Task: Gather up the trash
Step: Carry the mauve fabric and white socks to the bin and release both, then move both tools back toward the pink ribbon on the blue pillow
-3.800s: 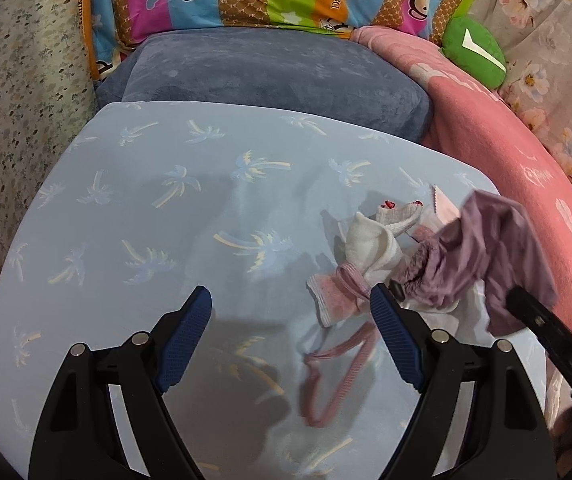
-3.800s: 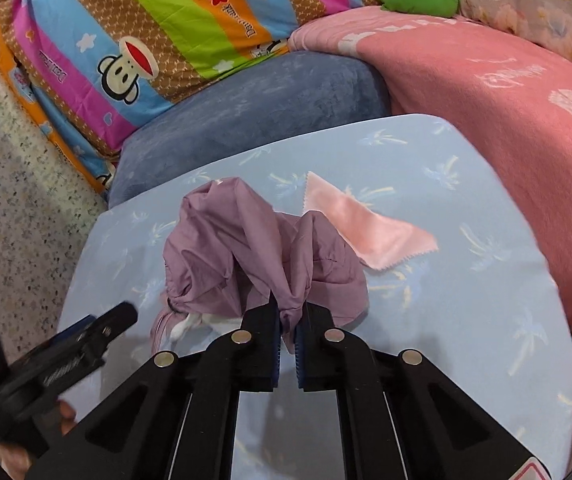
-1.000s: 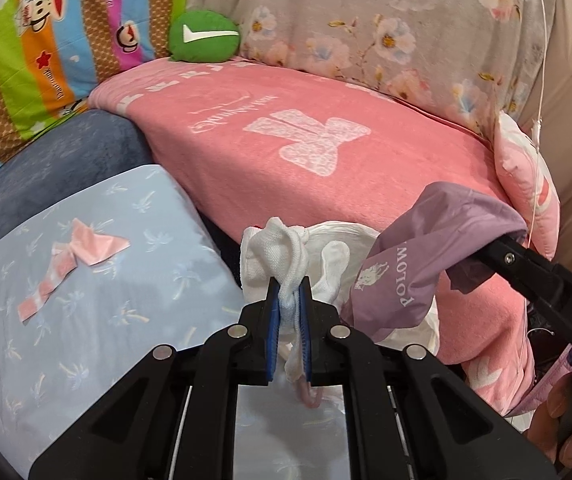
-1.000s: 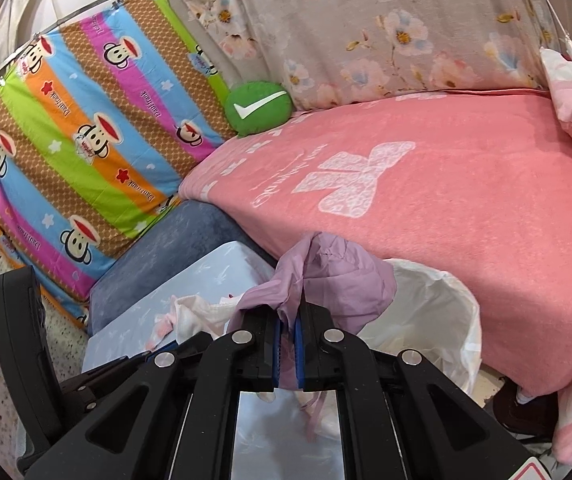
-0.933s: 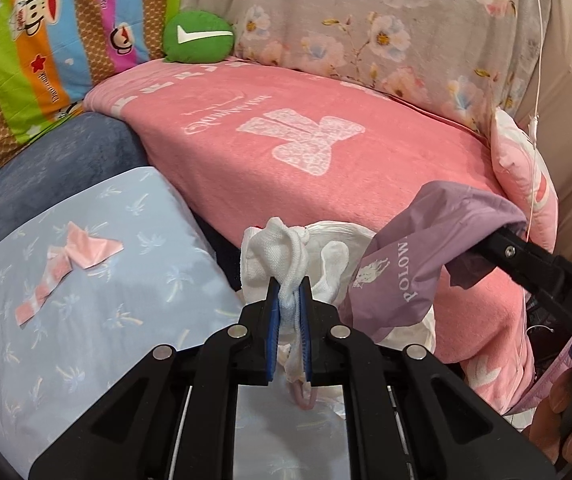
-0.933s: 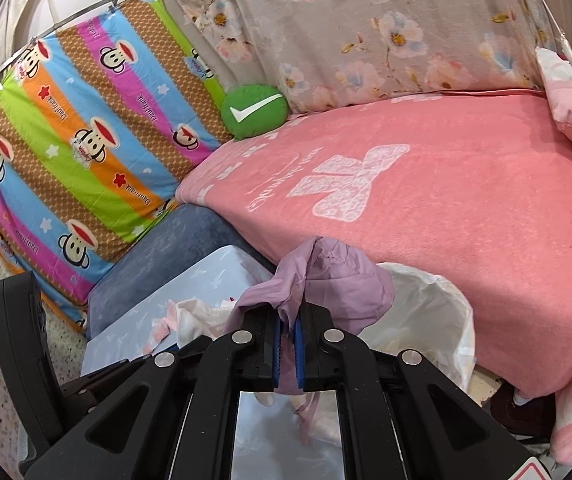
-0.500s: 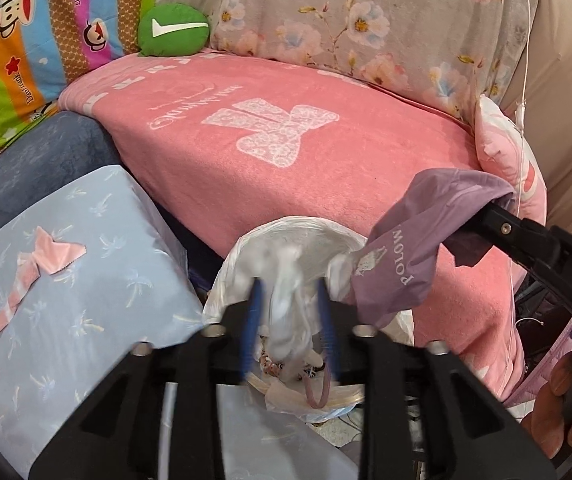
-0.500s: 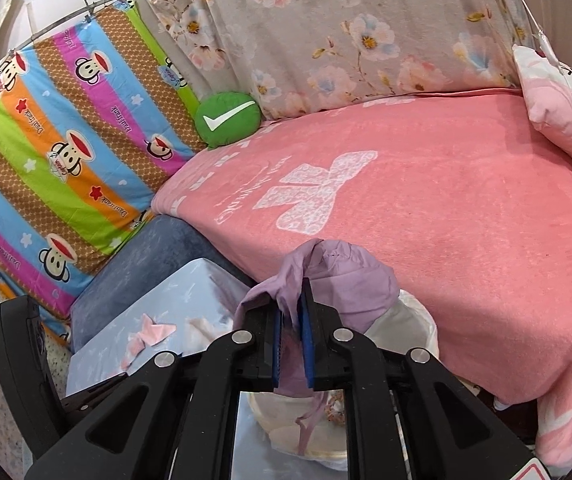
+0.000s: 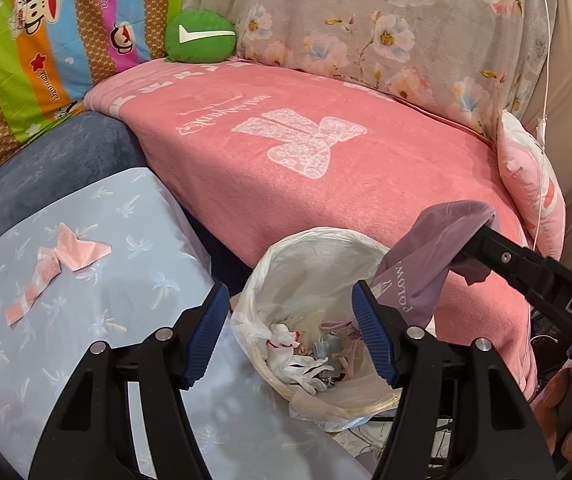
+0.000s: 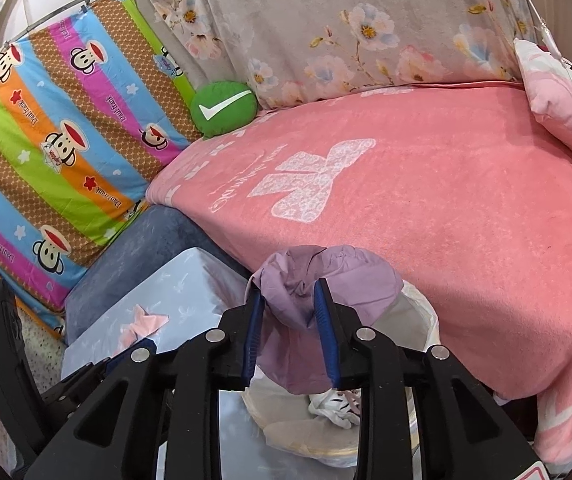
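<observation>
My left gripper (image 9: pixel 290 334) is open and empty above a bin lined with a white plastic bag (image 9: pixel 306 256). White and pink cloth scraps (image 9: pixel 298 356) lie at the bin's bottom. My right gripper (image 10: pixel 289 308) has its jaws parted, with the purple cloth (image 10: pixel 318 280) still hanging between them over the bin (image 10: pixel 418 320). In the left wrist view the purple cloth (image 9: pixel 426 256) drapes from the right gripper at the bin's right rim. A pink cloth scrap (image 9: pixel 69 256) lies on the light blue table (image 9: pixel 85 320).
A pink blanket (image 9: pixel 326 160) covers the bed behind the bin. A green cushion (image 9: pixel 199 36) and a striped cartoon quilt (image 9: pixel 45 40) stand at the back left. A dark blue cushion (image 9: pixel 45 160) lies beyond the table.
My left gripper opened and the white cloth bundle dropped into the bin. My right gripper's jaws have parted around the purple cloth, which has not fallen.
</observation>
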A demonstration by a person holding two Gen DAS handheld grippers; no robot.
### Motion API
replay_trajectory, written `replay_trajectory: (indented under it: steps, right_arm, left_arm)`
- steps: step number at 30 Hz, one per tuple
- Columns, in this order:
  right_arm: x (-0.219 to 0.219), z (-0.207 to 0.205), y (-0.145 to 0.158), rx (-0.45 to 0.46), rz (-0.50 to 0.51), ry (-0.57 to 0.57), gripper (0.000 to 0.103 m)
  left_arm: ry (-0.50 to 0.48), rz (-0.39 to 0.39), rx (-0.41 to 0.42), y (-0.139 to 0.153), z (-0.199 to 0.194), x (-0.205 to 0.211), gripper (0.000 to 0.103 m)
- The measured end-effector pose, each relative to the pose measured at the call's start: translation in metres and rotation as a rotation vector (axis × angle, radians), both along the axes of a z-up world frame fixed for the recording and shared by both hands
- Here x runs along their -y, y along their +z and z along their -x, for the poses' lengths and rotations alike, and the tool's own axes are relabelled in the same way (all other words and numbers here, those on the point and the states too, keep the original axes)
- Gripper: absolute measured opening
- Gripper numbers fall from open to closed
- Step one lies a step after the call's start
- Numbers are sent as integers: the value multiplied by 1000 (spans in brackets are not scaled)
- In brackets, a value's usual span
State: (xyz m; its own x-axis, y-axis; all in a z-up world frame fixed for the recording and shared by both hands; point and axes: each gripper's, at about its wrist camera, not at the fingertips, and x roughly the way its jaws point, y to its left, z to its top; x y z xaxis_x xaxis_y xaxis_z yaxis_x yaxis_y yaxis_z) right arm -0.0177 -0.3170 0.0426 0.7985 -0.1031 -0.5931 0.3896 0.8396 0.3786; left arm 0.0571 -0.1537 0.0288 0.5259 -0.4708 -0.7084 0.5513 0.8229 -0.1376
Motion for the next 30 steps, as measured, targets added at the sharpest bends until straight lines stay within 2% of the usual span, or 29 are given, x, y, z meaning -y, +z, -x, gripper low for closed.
replay_trajectory:
  steps: [3, 7, 9, 30]
  right_arm:
    - [-6, -4, -2, -19, 21, 10, 46]
    - [-11, -9, -9, -47, 12, 22, 47]
    - [-14, -9, -11, -54, 12, 17, 56]
    - [-39, -23, -8, -62, 29, 73, 57]
  left_arm:
    - [20, 5, -14, -2, -4, -6, 62]
    - [40, 13, -20, -2, -7, -14, 62]
    - [49, 15, -20, -2, -9, -18, 62]
    - [106, 26, -14, 0, -16, -43, 62]
